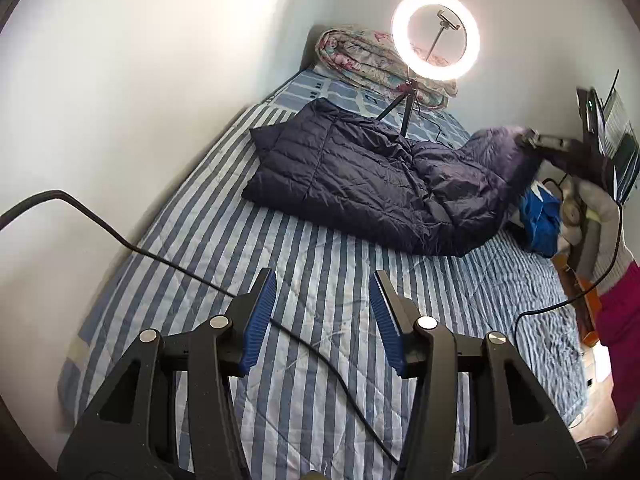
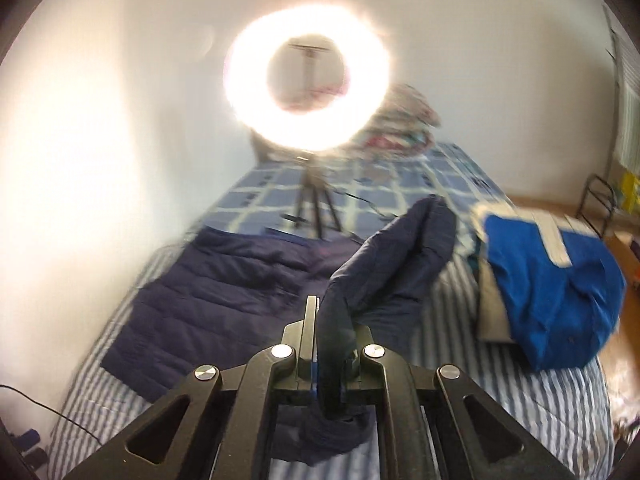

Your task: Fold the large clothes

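Note:
A dark navy quilted jacket (image 1: 360,176) lies spread across the striped bed (image 1: 304,320). My left gripper (image 1: 324,280) hovers over the bed on the near side of the jacket, open, with nothing between its blue pads (image 1: 260,320). In the left wrist view my right gripper (image 1: 530,138) lifts the jacket's right end off the bed. The right wrist view shows that gripper (image 2: 328,320) shut on a fold of the jacket's sleeve (image 2: 400,264), which rises from the jaws. The rest of the jacket (image 2: 224,288) lies flat to the left.
A lit ring light (image 1: 436,36) on a tripod stands on the bed behind the jacket, in front of a folded floral quilt (image 1: 360,56). A bright blue garment (image 2: 552,296) lies at the bed's right edge. A black cable (image 1: 168,264) crosses the bed. A white wall runs along the left.

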`<state>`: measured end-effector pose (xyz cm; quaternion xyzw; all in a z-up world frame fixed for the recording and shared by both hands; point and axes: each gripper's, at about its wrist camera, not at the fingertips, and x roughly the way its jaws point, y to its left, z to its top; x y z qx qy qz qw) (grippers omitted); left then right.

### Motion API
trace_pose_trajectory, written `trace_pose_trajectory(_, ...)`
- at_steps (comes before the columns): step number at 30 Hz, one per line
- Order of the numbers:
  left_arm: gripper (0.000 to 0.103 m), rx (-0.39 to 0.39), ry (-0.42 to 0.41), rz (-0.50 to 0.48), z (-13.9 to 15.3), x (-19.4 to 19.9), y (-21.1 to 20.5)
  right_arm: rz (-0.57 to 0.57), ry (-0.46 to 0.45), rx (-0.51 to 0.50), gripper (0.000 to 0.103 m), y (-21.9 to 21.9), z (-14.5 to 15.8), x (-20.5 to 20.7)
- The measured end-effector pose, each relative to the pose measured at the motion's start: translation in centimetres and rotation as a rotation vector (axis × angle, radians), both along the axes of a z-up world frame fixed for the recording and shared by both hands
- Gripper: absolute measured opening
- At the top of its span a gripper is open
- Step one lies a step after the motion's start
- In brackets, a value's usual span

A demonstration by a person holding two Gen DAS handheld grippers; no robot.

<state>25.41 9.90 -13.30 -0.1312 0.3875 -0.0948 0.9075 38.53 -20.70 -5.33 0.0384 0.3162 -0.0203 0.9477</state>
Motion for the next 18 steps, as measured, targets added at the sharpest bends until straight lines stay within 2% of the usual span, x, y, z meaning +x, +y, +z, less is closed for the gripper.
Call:
trace_pose_trajectory(4, 0.05, -0.003, -0.002, 0.0, -0.2, -0.2, 0.6, 0.087, -0.005, 0.005, 0.004, 4.7, 0.2, 1.6)
trace_pose_trajectory(9, 0.05, 0.011, -0.014, 0.004, -0.4, -0.5, 1.1, 0.2, 0.013, 0.034, 0.004, 11.0, -1.7, 3.6)
trace_pose_trajectory(18, 0.05, 0.007, 0.017, 0.014, -1.7, -0.6, 2.5, 0.416, 0.15, 0.163, 0.0, 22.2, -9.8, 7.1)
